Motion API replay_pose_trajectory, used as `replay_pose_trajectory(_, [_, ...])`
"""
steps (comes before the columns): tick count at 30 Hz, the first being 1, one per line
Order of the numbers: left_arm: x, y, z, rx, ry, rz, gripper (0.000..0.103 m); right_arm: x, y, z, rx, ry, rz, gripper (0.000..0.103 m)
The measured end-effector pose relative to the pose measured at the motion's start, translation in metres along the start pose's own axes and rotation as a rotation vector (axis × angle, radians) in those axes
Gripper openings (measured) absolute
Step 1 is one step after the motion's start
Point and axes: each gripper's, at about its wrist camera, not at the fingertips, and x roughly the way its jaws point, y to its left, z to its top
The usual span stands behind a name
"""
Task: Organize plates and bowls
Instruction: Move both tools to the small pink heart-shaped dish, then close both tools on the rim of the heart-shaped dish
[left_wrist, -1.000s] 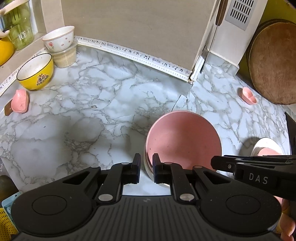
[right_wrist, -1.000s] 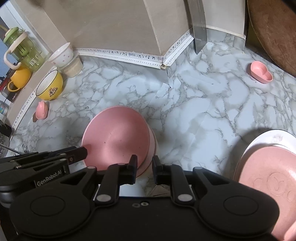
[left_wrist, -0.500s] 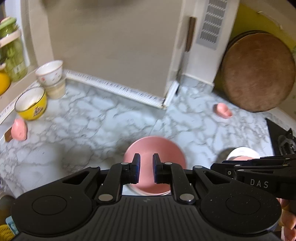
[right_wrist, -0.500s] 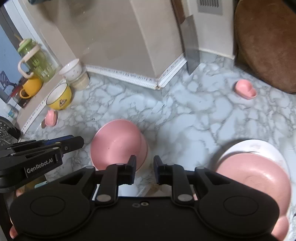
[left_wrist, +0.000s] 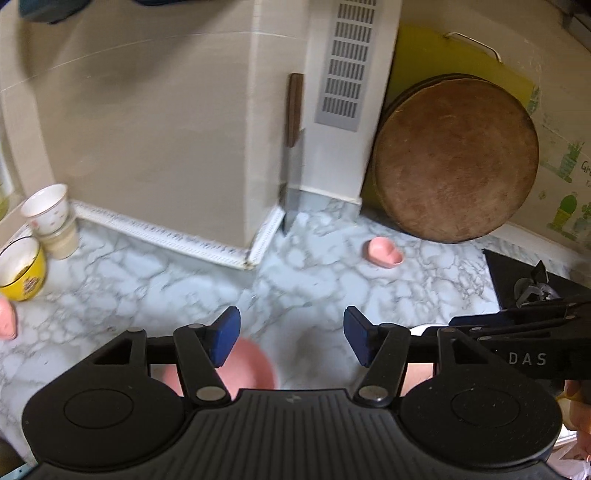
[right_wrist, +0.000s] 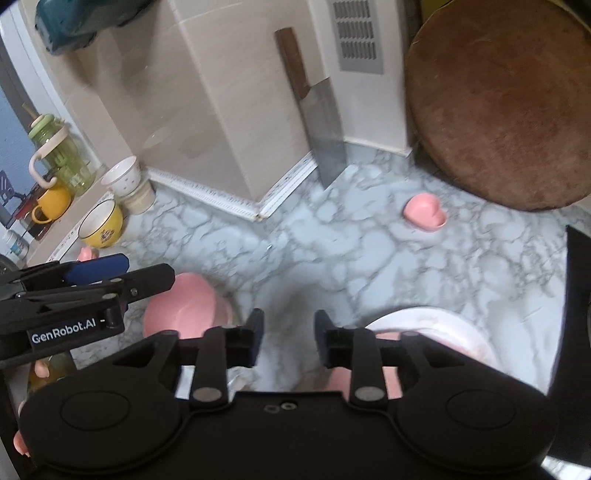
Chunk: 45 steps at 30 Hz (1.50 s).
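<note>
Both grippers, left gripper (left_wrist: 291, 339) and right gripper (right_wrist: 289, 339), hover with jaws opening, empty, above the marble counter (right_wrist: 332, 251). The pink bowl stack (right_wrist: 184, 306) sits released at near left. Next comes probably choosing another dish, perhaps the yellow bowl (right_wrist: 101, 223) at far left.

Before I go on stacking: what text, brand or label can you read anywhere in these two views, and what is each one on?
"DAS": on the side of the right gripper, seen from the left wrist.
"GenRobot.AI": on the side of the left gripper, seen from the right wrist.
"Gr...": green lettering on the wall sticker, cut off at the frame edge.
Print on the yellow bowl: too blurred to read.
</note>
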Motion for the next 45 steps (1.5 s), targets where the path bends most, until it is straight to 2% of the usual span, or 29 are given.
replay_pose_trajectory(3, [0.014,-0.017,0.013,0.009,-0.006,-0.020,0.066,-0.004,-0.019,0.010,0.005,-0.029,-0.009,0.059])
replay_pose_trajectory(7, [0.036,-0.039,0.029,0.014,-0.015,-0.047,0.072,-0.002,-0.051,0.027,0.025,-0.040,-0.010,0.069])
replay_pose_trajectory(9, [0.049,-0.050,0.039,0.019,-0.012,-0.054,0.072,0.001,-0.069,0.037,0.044,-0.042,-0.025,0.081])
replay_pose_trajectory(15, [0.099,-0.075,0.068,0.004,0.031,-0.066,0.074,0.018,-0.122,0.073,0.125,-0.025,-0.043,0.089])
replay_pose_trajectory(20, [0.151,-0.090,0.087,-0.022,0.079,-0.077,0.074,0.046,-0.163,0.098,0.209,-0.004,-0.035,0.089])
replay_pose_trajectory(26, [0.210,-0.101,0.092,-0.047,0.146,-0.075,0.074,0.088,-0.203,0.114,0.306,0.016,-0.045,0.089])
replay_pose_trajectory(37, [0.292,-0.107,0.082,-0.044,0.201,-0.039,0.074,0.169,-0.236,0.120,0.391,0.094,-0.039,0.085])
replay_pose_trajectory(41, [0.317,-0.103,0.078,-0.059,0.238,-0.033,0.074,0.192,-0.243,0.121,0.422,0.121,-0.034,0.075])
replay_pose_trajectory(45, [0.332,-0.104,0.074,-0.049,0.244,-0.043,0.074,0.208,-0.244,0.121,0.418,0.146,-0.026,0.058])
